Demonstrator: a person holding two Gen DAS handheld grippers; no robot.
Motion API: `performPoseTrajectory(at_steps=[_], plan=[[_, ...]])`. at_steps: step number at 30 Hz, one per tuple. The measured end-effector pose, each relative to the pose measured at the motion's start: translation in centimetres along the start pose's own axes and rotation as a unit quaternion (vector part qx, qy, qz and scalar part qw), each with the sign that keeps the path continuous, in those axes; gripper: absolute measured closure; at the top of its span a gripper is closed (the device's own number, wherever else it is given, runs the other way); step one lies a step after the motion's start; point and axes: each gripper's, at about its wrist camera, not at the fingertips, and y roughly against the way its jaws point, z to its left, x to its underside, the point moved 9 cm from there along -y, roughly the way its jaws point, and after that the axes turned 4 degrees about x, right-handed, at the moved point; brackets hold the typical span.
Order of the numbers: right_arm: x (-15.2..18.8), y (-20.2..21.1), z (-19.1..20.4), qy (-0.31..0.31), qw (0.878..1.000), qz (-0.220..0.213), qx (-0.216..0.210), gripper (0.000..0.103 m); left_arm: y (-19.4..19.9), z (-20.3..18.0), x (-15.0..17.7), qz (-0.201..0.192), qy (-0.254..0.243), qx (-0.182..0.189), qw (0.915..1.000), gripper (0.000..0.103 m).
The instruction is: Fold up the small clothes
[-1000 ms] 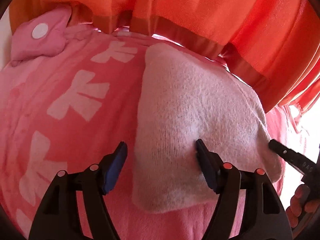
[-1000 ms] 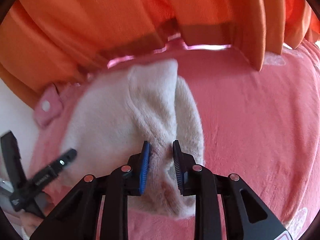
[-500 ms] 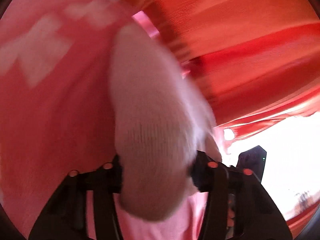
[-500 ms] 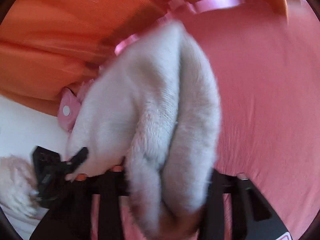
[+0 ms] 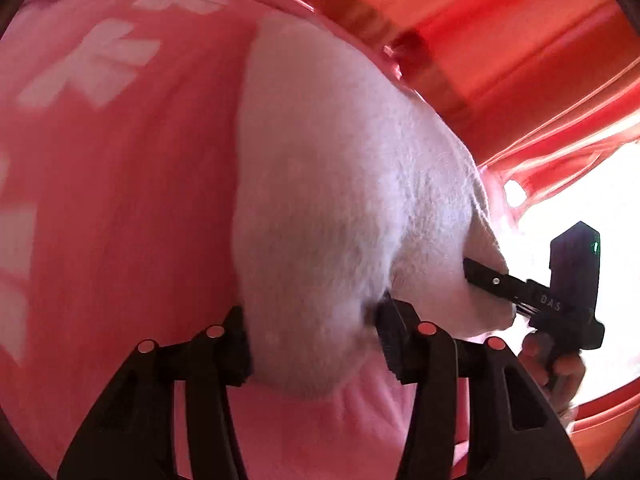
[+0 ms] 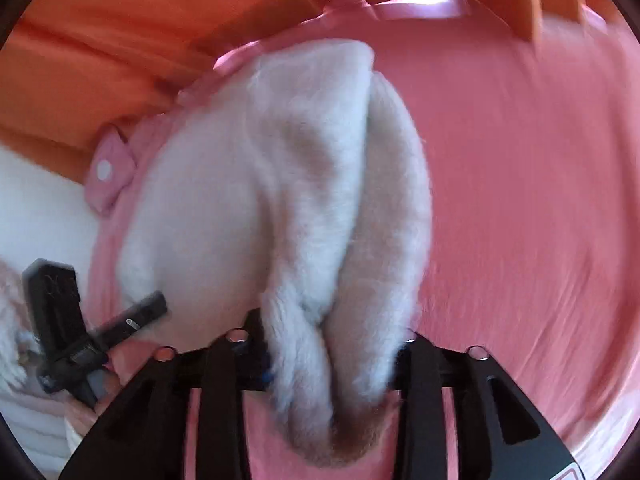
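A fluffy white knitted garment lies folded on a pink blanket. My left gripper grips its near left end, where the cloth bulges thick between the pads; the jaws are opening slightly. In the right wrist view the same garment shows two stacked layers. My right gripper has the bunched near right end pressed between its pads, its jaws also easing open. A finger of the right gripper touches the garment's right side, and a finger of the left gripper touches its left side.
Orange curtains hang close behind the blanket's far edge. A small pink cloth piece with a white round spot lies at the far left. White fluffy bedding lies left of the blanket. The blanket stretches bare to the right.
Both grippers have closed on the garment's near ends; it now bulges between their fingers and fills more of both views. Before, the left jaws stood wide over its edge.
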Motion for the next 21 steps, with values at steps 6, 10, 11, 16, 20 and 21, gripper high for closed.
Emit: performPoseTrajectory(at_steps=[6,10,11,16,20,21], plan=[[-1.2,7.2,2.2,0.029,0.985,-0.165,0.040,0.069,6.8,-3.8,-1.6,-0.135,-0.075,-0.056,0.9863,0.046],[0.4,-0.1,1.0,0.055,0.990,-0.049,0.117,0.077,3.9,-2.1,-1.6,-0.120,-0.112,-0.176,0.9707,0.044],[1.0,-2.0,0.5,0.062,0.988,-0.030,0.140,0.076,2.7,-1.4,-1.2,-0.103,-0.125,-0.204,0.9655,0.042],[1.4,2.1,1.1,0.059,0.984,-0.100,0.133,0.073,2.9,-1.0,-0.6,-0.107,-0.139,-0.230,0.9573,0.042],[4.7,4.9,2.4,0.075,0.977,-0.156,0.125,0.064,5.2,-1.4,2.0,-0.132,-0.140,-0.246,0.9499,0.027],[5.3,5.1,2.1,0.083,0.975,-0.157,0.135,0.064,5.7,-1.3,2.9,-0.139,-0.135,-0.252,0.9480,0.022]])
